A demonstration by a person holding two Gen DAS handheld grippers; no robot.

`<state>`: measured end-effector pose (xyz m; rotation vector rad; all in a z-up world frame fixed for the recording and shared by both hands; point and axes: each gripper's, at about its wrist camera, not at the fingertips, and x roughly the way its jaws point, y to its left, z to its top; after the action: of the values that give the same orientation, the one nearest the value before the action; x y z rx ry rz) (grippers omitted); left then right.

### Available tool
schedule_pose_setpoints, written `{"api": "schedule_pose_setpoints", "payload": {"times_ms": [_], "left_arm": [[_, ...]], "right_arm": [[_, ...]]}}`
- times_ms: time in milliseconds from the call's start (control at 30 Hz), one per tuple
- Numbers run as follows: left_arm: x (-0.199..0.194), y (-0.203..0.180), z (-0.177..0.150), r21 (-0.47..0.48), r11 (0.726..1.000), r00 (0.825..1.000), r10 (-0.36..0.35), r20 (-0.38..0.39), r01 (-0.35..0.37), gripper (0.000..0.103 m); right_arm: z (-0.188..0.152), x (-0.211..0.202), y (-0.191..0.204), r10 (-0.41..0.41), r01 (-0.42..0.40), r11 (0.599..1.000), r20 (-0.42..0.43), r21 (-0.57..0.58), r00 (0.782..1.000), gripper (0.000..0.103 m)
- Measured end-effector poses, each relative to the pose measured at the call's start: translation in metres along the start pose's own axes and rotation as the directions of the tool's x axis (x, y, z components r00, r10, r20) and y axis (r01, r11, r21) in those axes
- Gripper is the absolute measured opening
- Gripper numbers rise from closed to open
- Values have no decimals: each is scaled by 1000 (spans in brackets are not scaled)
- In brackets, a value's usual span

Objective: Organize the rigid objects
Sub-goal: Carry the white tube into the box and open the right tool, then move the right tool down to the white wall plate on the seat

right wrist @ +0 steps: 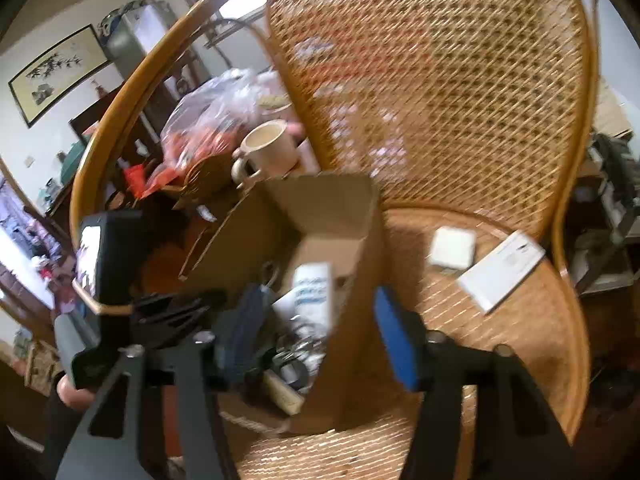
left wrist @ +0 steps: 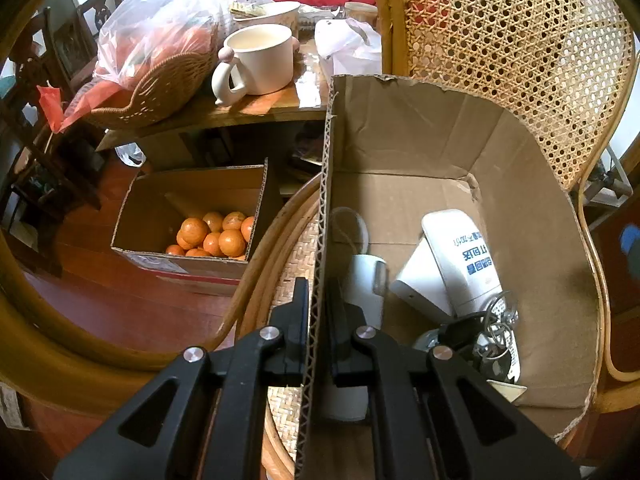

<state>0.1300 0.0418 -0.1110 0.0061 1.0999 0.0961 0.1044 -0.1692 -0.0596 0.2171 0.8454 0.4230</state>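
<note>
An open cardboard box [left wrist: 400,152] stands on the woven seat of a rattan chair. My left gripper [left wrist: 317,292] is shut on the box's left wall, one finger outside and one inside. Inside lie a white device with blue print [left wrist: 460,256], a white cylinder [left wrist: 366,288], a black item and metal rings [left wrist: 496,320]. In the blurred right wrist view my right gripper [right wrist: 318,340] is open above the box [right wrist: 336,216], its blue pads [right wrist: 396,340] wide apart and pressing on nothing. A white square case [right wrist: 452,248] and a white booklet [right wrist: 504,276] lie on the seat to the right.
The chair's cane back [left wrist: 512,40] rises behind the box. A second carton of oranges [left wrist: 212,232] sits on the floor at left. The table behind carries a cream mug [left wrist: 260,58], a wicker basket [left wrist: 160,88] and a plastic bag. A hand holds the left gripper [right wrist: 112,280].
</note>
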Motion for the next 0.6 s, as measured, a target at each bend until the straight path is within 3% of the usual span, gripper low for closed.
{"api": "schedule_pose_setpoints", "payload": {"times_ms": [100,200,400,600], "left_arm": [[0,0,0,3,1000,1000,-1,1,1,7],[0,1,0,-7,1000,1000,-7,1,7,6],[0,-1,0,3,1000,1000,3,2,-3,6],[0,-1,1,11,1000,1000,4,2,-4,6]], "right_arm": [[9,-5,-18,-35,34,998,16,45,999,89],[18,-5,-40,-73,71,992,22,103,997,97],[26,8,-85,-182,183,958,-25,221,983,99],[32,37,-126,-328,338,894,-83,293,941,99]]}}
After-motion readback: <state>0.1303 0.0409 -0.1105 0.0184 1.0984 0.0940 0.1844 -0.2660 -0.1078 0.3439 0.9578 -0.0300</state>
